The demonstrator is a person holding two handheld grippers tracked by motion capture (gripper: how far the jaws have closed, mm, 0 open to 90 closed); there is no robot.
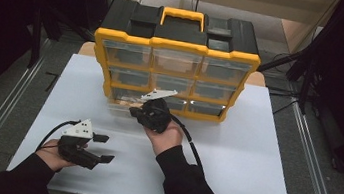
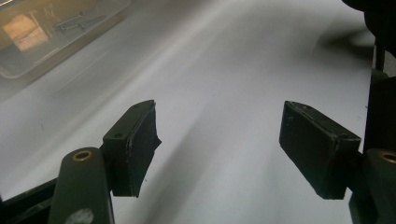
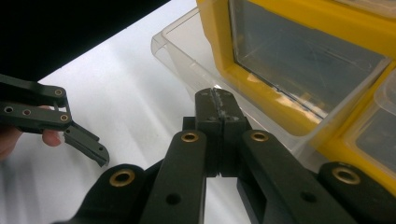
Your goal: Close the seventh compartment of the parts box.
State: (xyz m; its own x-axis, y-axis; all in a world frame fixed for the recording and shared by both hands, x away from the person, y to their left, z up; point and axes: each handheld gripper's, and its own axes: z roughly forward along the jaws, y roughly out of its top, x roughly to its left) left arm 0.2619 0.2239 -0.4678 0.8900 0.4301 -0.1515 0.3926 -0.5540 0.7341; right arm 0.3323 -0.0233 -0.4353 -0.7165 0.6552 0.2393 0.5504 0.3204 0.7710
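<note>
Left claw (image 1: 105,149) gapes over bare table (image 1: 233,150); right claw (image 3: 218,109) (pressed together) meets the clear drawer's (image 3: 187,46) edge.

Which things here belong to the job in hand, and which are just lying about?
In the job:
- yellow organizer case
- clear drawer pulled partway out of its bottom row
- right gripper, jaws shut, at that drawer
- left gripper, jaws open over the table

Just about:
- white table
- other drawers, pushed in
</note>
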